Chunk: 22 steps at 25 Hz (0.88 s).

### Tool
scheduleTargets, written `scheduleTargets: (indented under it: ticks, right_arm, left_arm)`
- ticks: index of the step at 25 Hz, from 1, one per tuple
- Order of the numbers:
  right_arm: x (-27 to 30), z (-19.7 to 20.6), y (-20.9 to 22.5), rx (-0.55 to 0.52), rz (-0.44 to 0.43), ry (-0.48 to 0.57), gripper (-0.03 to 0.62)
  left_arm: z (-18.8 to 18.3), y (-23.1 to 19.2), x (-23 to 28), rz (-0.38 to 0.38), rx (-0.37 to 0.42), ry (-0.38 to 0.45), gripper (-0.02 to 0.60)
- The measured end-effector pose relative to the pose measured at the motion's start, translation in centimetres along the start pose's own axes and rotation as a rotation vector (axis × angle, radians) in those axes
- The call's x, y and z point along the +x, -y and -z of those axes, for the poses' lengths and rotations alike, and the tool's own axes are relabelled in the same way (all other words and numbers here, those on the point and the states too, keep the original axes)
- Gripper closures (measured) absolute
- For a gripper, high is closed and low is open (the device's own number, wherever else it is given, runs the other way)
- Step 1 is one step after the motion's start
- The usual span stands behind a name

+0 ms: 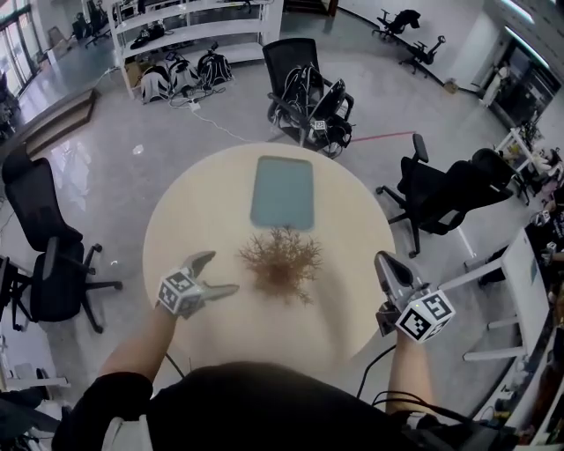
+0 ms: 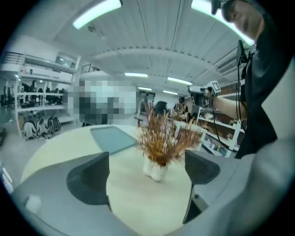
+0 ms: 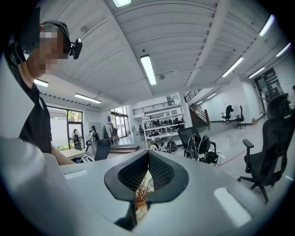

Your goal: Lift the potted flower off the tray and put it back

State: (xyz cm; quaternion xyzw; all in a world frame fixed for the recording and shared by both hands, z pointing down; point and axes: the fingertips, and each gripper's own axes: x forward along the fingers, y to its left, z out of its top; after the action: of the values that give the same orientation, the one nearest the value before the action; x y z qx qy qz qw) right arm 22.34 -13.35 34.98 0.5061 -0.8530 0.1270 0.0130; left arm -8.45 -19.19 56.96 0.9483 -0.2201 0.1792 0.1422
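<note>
The potted flower (image 1: 282, 260) stands on the bare top of the round table (image 1: 189, 225), about at its middle. It is off the tray (image 1: 282, 191), just on the person's side of the tray's near edge. It is a bunch of dry brown sprigs standing upright in a small white pot (image 2: 156, 169). The teal tray lies flat toward the far edge of the table.

The left gripper (image 1: 222, 271) is over the near-left part of the table, pointing in at the flower. Its jaws are spread wide with nothing between them, and the pot sits on the table well beyond their tips. The right gripper (image 1: 384, 262) is at the near-right edge, apart from the plant. Its jaws are pressed together at the tips and hold nothing. The sprigs show only through the slit beneath the tips, farther off.

Black office chairs (image 1: 441, 189) stand around the table on the grey floor. White shelving (image 1: 189, 26) runs along the far end of the room.
</note>
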Motion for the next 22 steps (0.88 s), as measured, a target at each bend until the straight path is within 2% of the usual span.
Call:
scheduleTargets:
  ticks: [2, 4, 8, 11, 14, 17, 22]
  right_arm:
    - [0.2, -1.1, -0.9, -0.015, 0.001, 0.013, 0.579]
    - [0.2, -2.0, -1.8, -0.027, 0.005, 0.02, 0.578]
    - [0.3, -3.4, -4.1, -0.048, 0.009, 0.034, 0.577]
    - [0.6, -4.1, -5.7, -0.055, 0.003, 0.049, 0.579]
    - [0.9, -4.4, -7.3, -0.061, -0.016, 0.058, 0.579]
    - [1.2, -4.6, -8.6, -0.067, -0.041, 0.059, 0.579]
    - [1.2, -5.3, -9.6, -0.07, -0.06, 0.069, 0.579]
  left_arm:
    - [-4.7, -0.6, -3.0, -0.031, -0.005, 0.126, 0.114]
    - [-9.1, -0.6, -6.2, -0.055, -0.016, 0.242, 0.217]
    - [-16.5, 0.8, -12.4, -0.082, -0.01, 0.428, 0.371]
    - [-20.4, 1.7, -16.2, -0.112, 0.002, 0.519, 0.477]
    - [-23.0, 2.5, -18.8, -0.131, -0.029, 0.576, 0.584]
    - [-24.6, 3.6, -20.2, -0.098, -0.07, 0.606, 0.584]
    - [-25.0, 4.5, -20.8, -0.067, -0.068, 0.609, 0.584]
